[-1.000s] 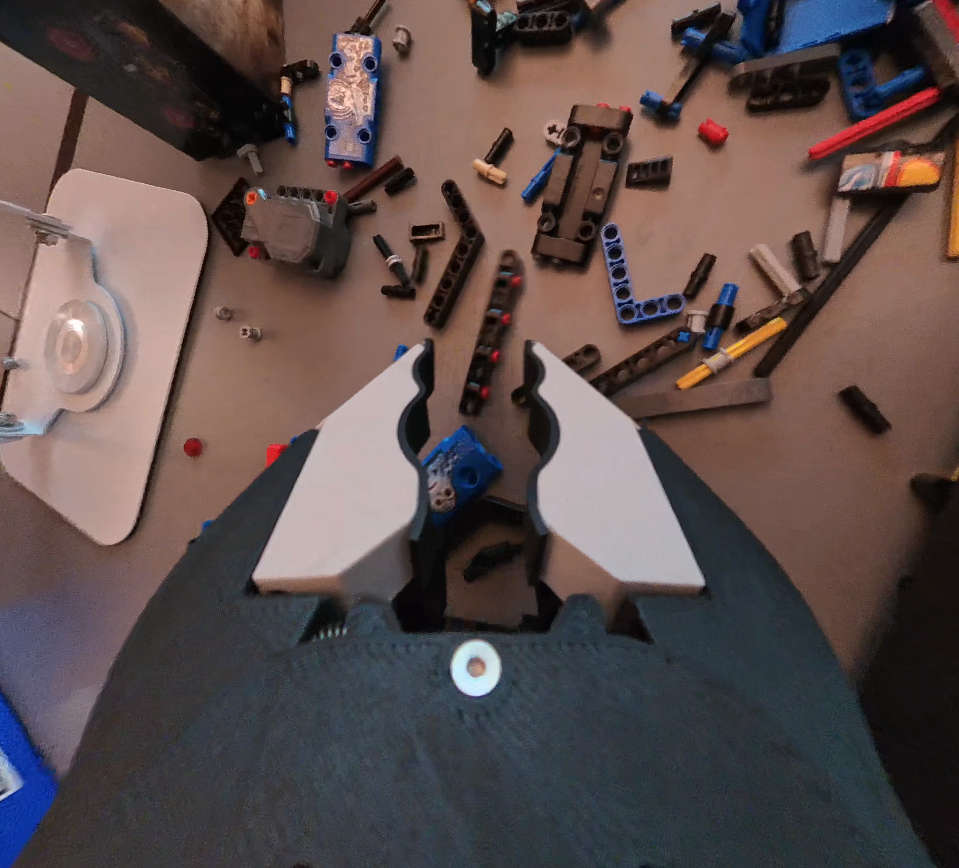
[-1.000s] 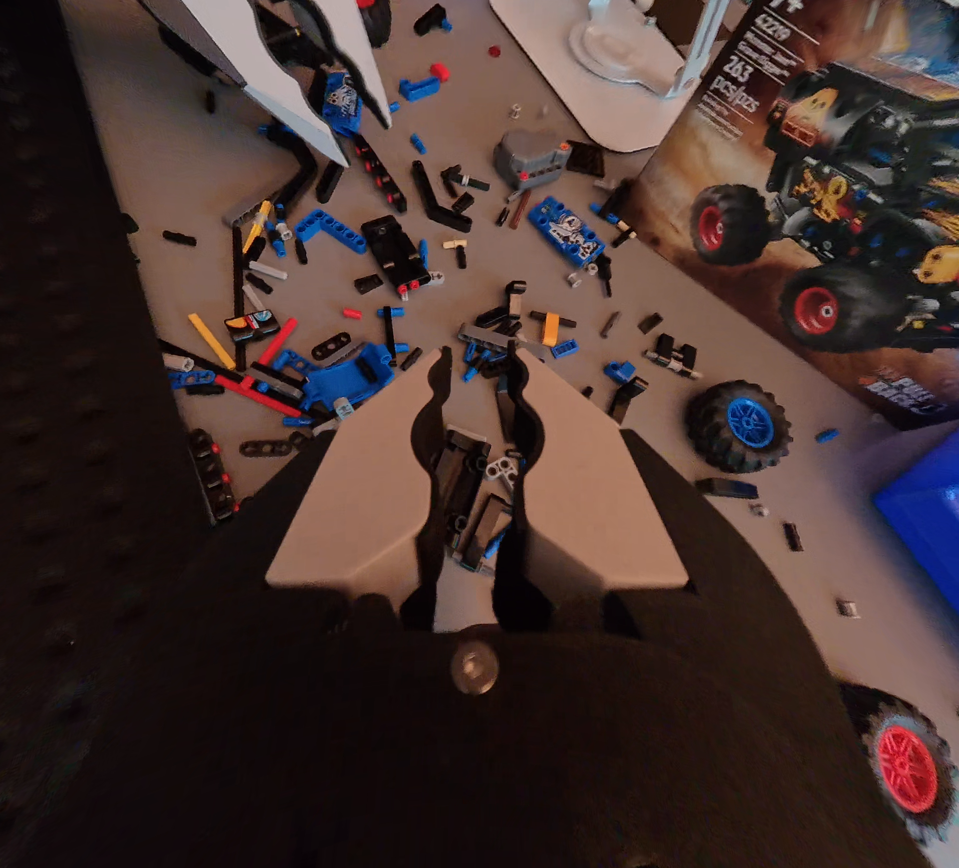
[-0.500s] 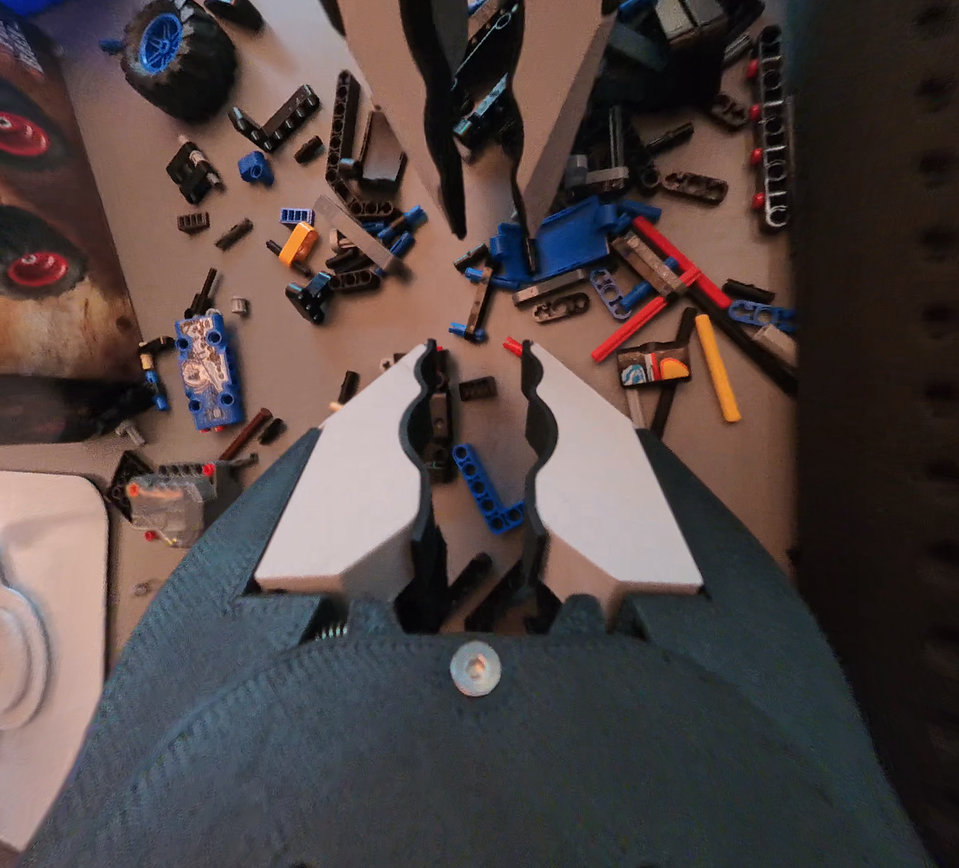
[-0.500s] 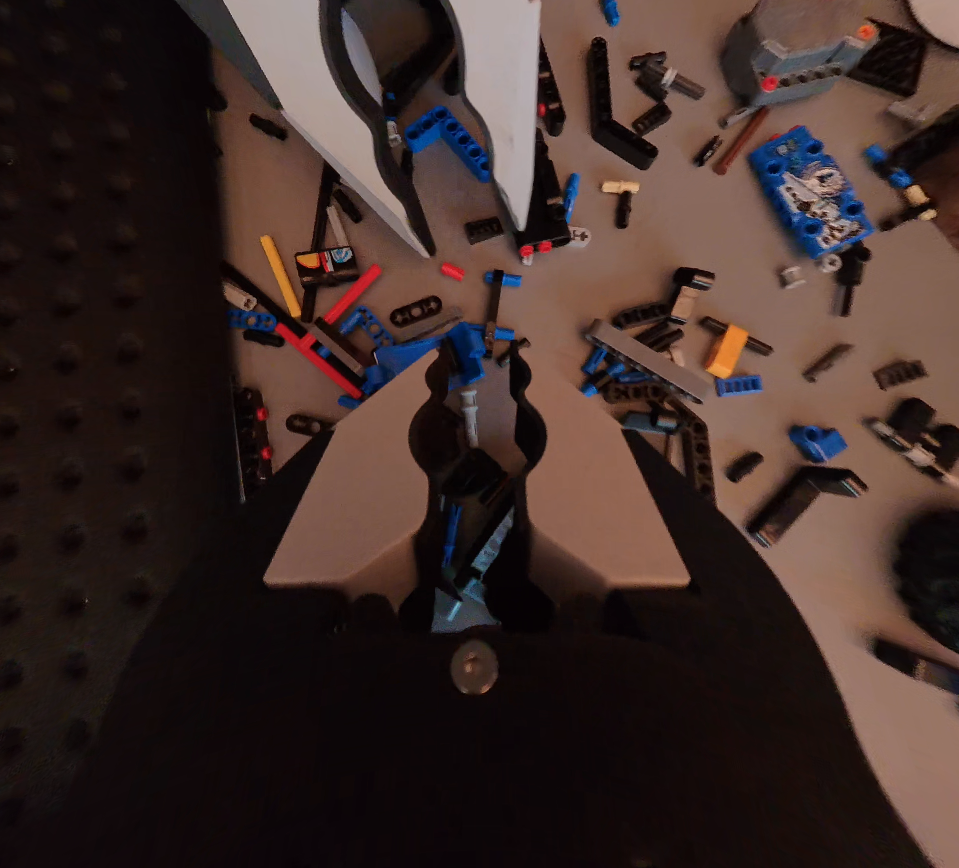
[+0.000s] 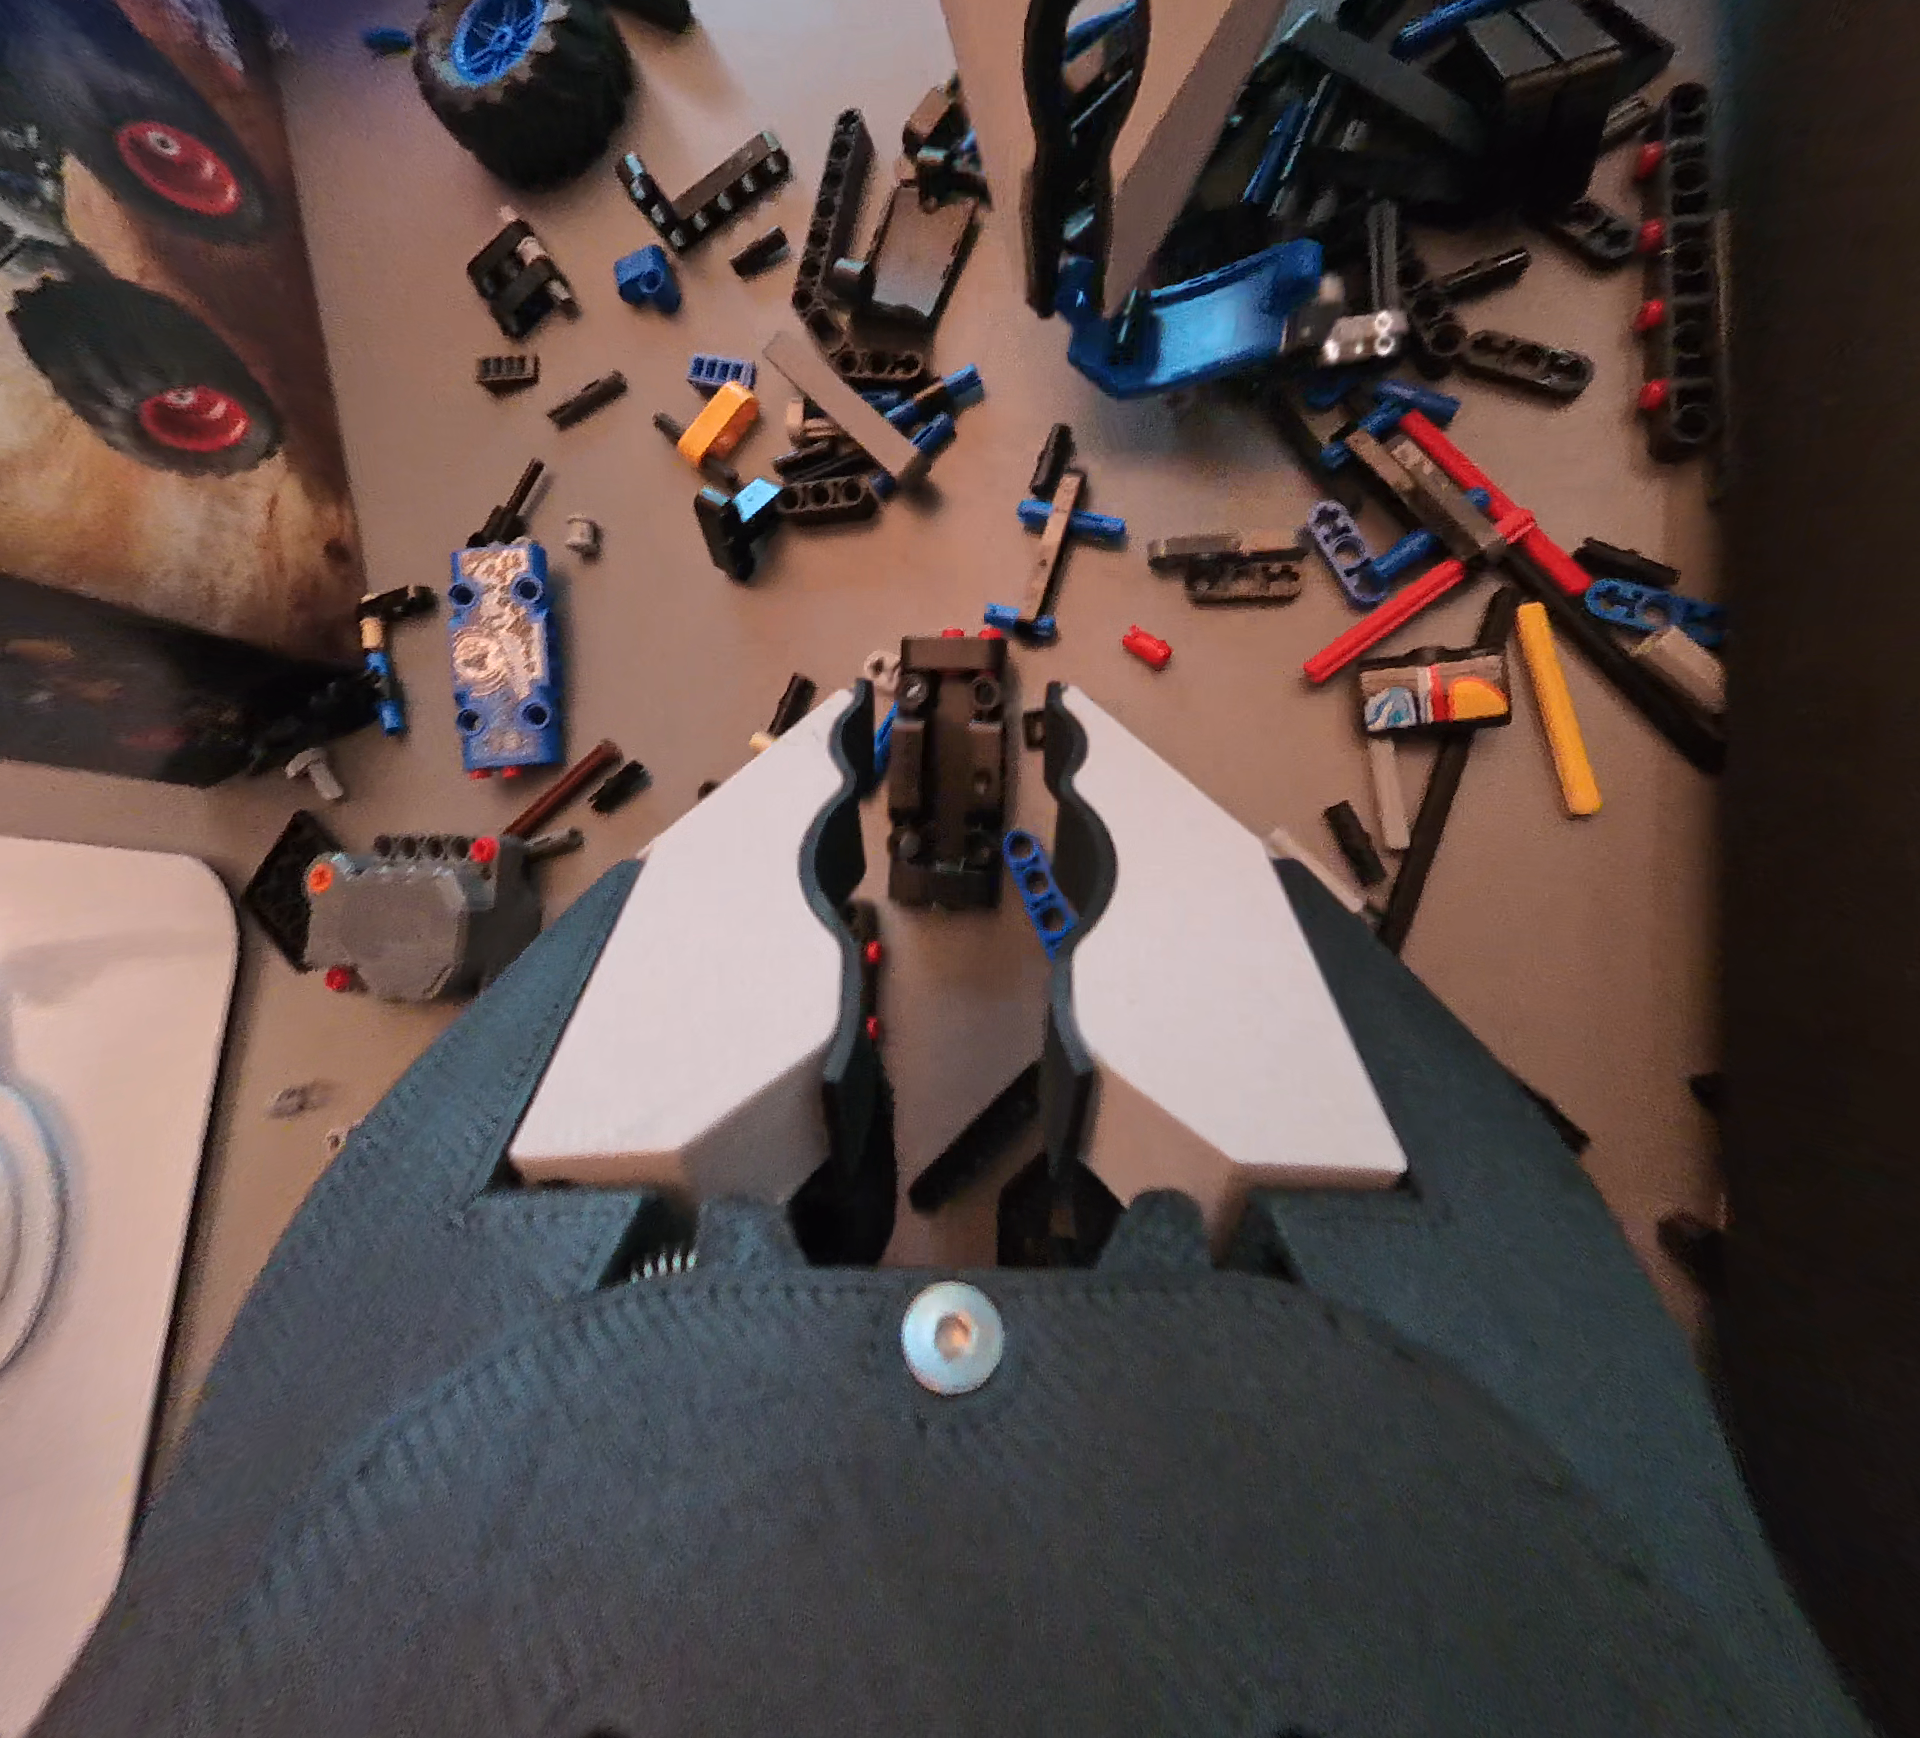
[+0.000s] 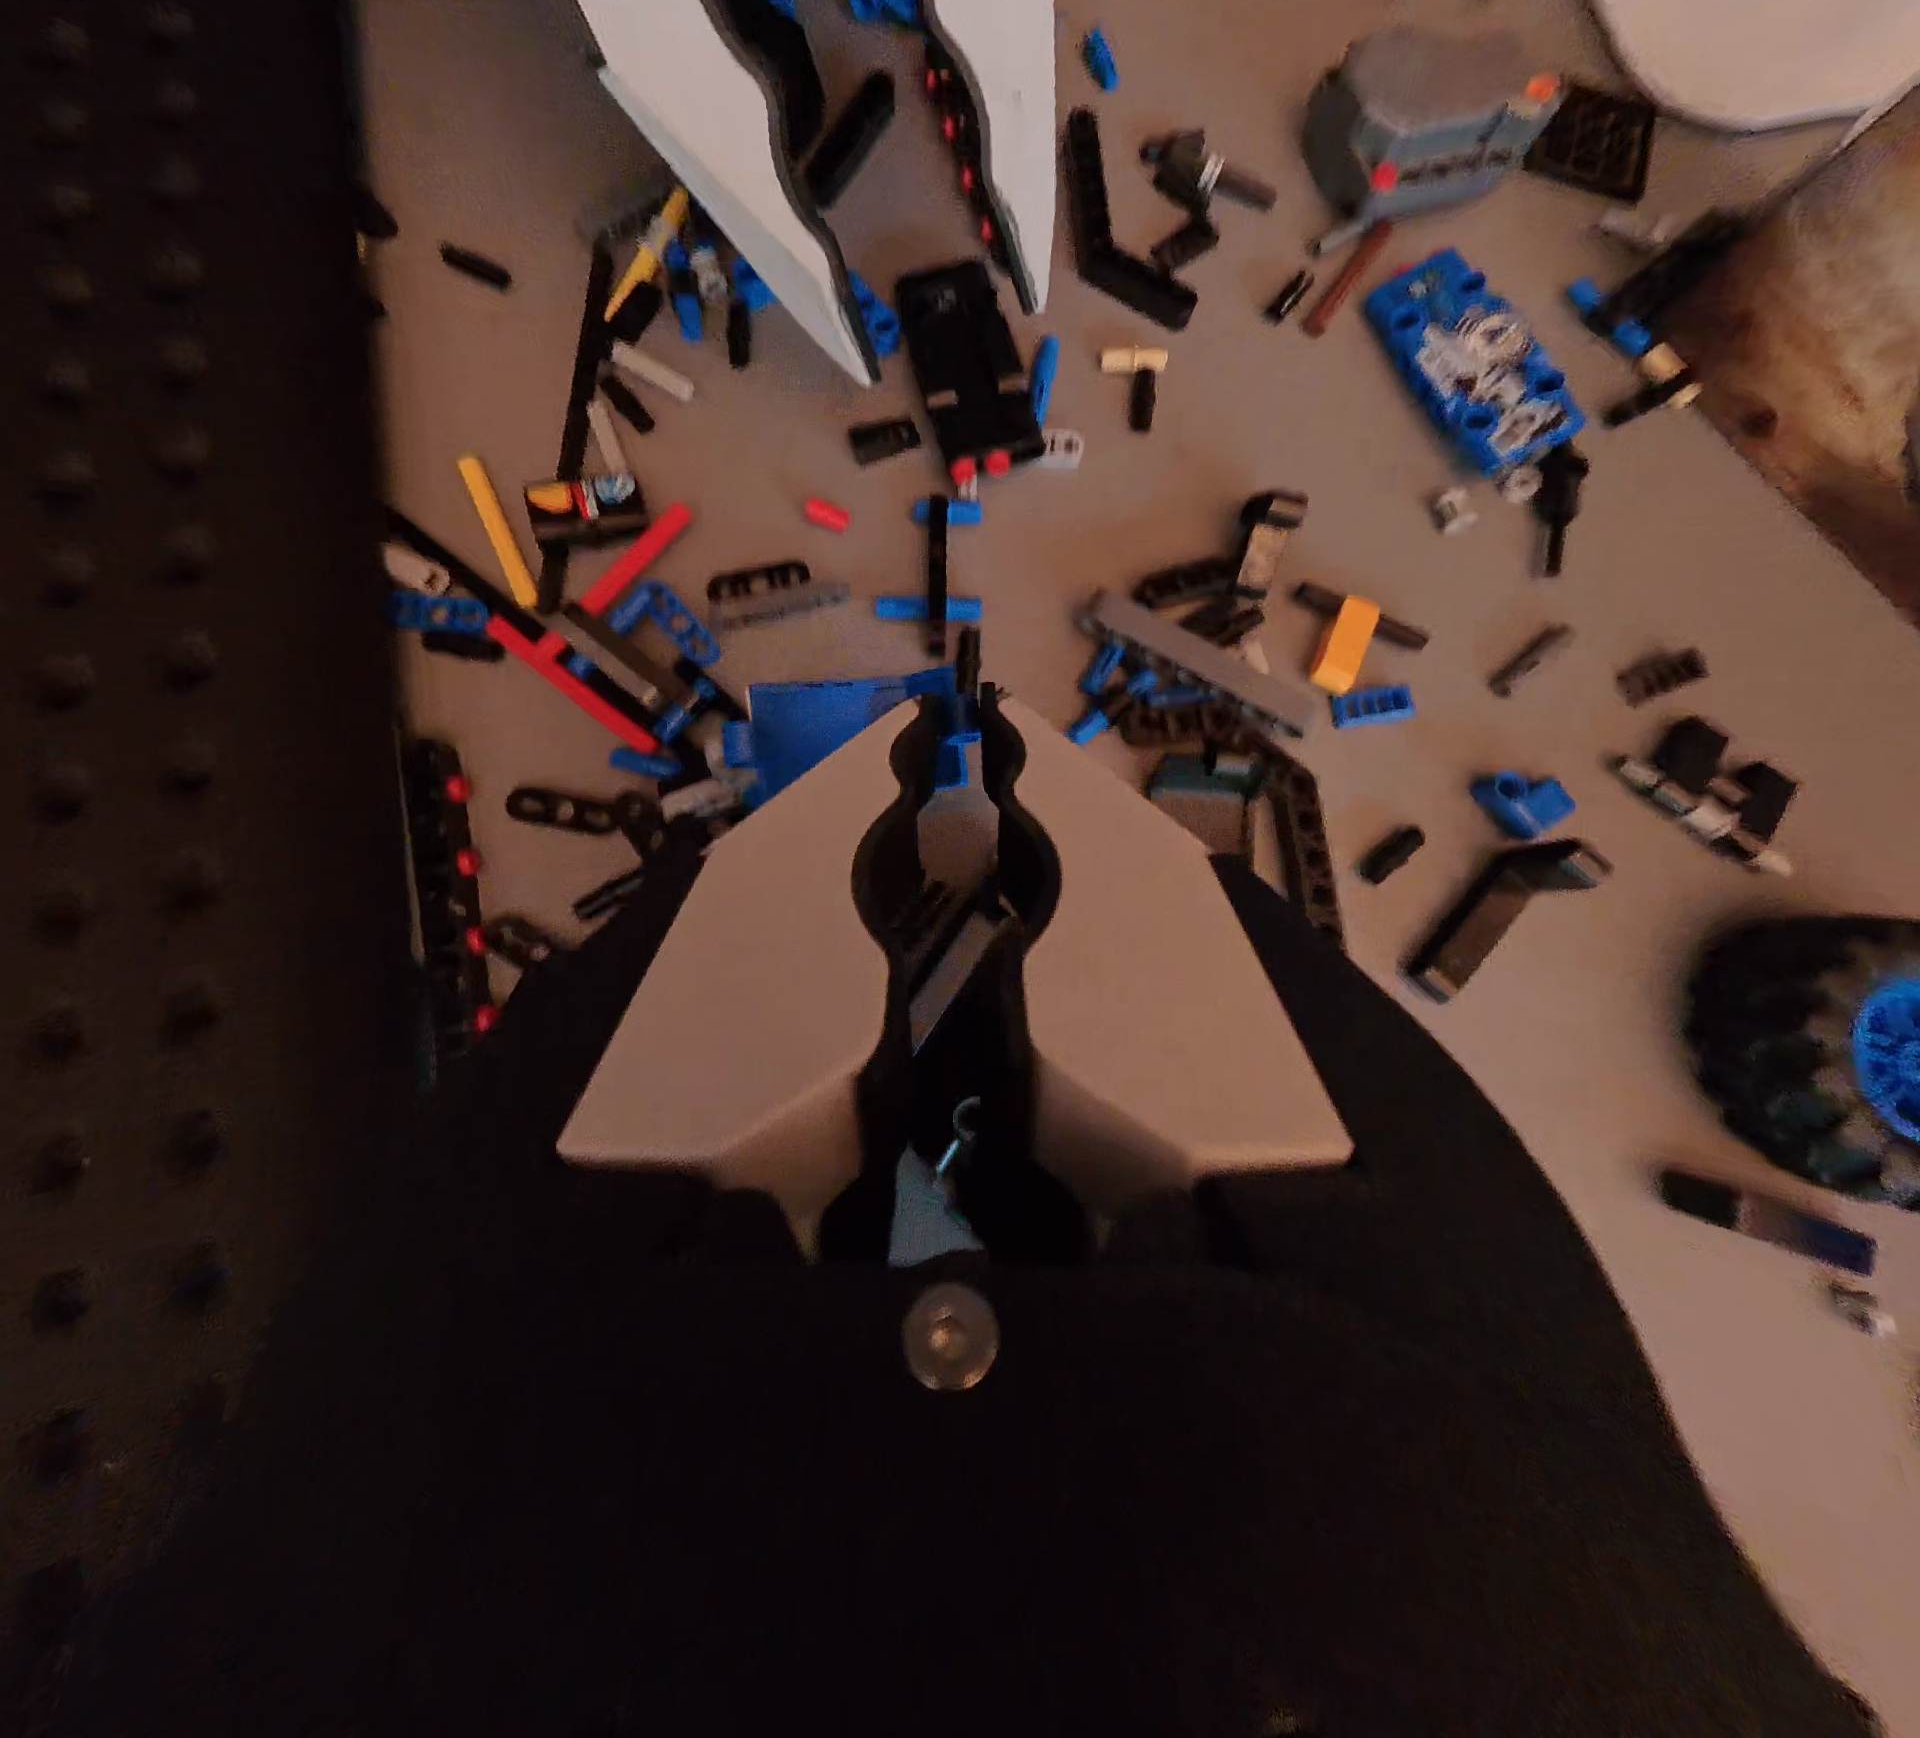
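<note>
Two grippers hang over a worktop [image 5: 1247, 909] strewn with building pieces. Left gripper [image 5: 954, 701] has jaws parted around a black block assembly [image 5: 948, 774] with red pins, unclamped. Right gripper [image 6: 954, 709] has jaws nearly closed, pinching a blue panel piece [image 6: 821, 732]. Nearby lie a blue-hubbed tyre [image 5: 520, 62] and a grey motor [image 5: 410, 919].

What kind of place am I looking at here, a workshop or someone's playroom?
Probably a tabletop set up for building a toy truck from a kit, indoors. Loose building pieces lie scattered all over, such as a blue-hubbed wheel and a printed blue block, and the kit's box stands at the edge.
</note>
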